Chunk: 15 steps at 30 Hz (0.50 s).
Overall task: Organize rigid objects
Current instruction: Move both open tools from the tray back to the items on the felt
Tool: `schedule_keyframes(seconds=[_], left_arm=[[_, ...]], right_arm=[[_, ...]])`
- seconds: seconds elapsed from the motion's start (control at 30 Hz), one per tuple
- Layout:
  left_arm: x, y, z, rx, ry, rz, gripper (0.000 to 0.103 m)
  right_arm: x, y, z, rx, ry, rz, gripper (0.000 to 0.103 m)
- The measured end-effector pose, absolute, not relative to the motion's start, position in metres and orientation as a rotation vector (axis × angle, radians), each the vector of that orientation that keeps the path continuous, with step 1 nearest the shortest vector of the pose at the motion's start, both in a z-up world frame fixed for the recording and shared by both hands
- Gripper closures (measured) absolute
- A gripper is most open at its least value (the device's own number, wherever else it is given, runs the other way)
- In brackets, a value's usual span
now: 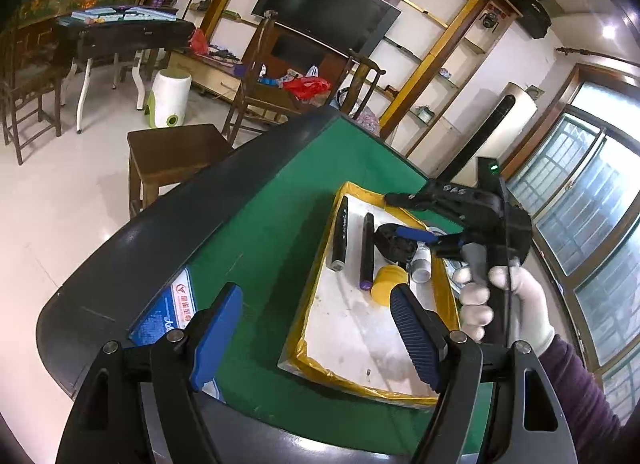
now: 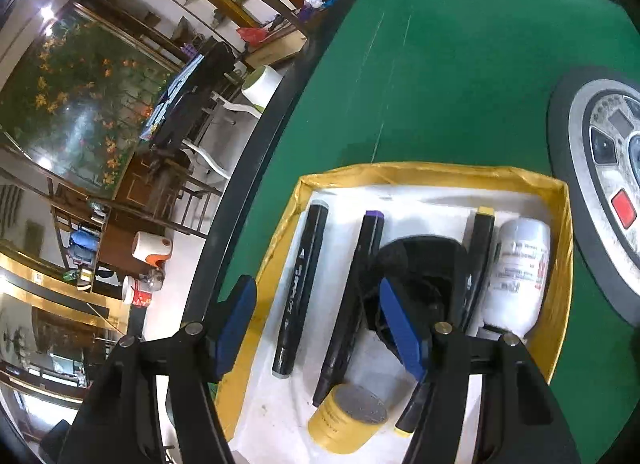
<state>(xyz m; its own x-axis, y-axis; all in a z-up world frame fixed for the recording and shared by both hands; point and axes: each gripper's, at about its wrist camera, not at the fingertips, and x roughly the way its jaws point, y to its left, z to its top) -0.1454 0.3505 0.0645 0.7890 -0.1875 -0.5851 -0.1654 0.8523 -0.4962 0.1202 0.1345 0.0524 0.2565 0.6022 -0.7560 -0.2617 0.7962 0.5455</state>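
Markers (image 2: 300, 288), a white bottle (image 2: 518, 270), a yellow jar (image 2: 347, 422) and a black holder (image 2: 420, 268) lie in the tray (image 2: 560, 264), all likely light, stiff and slick, best pinched mid-body; left gripper (image 1: 316, 338) and right gripper (image 2: 320, 328) both gape empty.

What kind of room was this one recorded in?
Most likely a home living room with a mahjong table: a green felt table with a central control dial, a wall-mounted TV among shelving, and wooden chairs.
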Motion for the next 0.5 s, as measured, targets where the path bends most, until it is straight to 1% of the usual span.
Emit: schedule_keyframes(seconds=[0.13,0.2,0.3,0.4,0.5], left_arm=[[-0.141,0.350,0.063,-0.562,0.667,-0.009,0.023],[-0.139,0.346,0.060,-0.560,0.672,-0.017,0.023],[-0.136,0.338,0.054,-0.570,0.698,-0.036,0.023],[-0.136,0.331,0.053,-0.566,0.722,-0.053,0.023],[-0.138,0.329,0.059,-0.551,0.715,-0.048,0.023]], right_arm=[[0.106,0.122,0.084,0.281,1.070,0.587,0.039],[0.098,0.114,0.086,0.249,1.056,0.526,0.037],[0.100,0.108,0.070,0.248,1.107,0.483,0.034],[0.113,0.118,0.050,0.325,1.172,0.561,0.032],[0.114,0.118,0.051,0.327,1.144,0.573,0.032]])
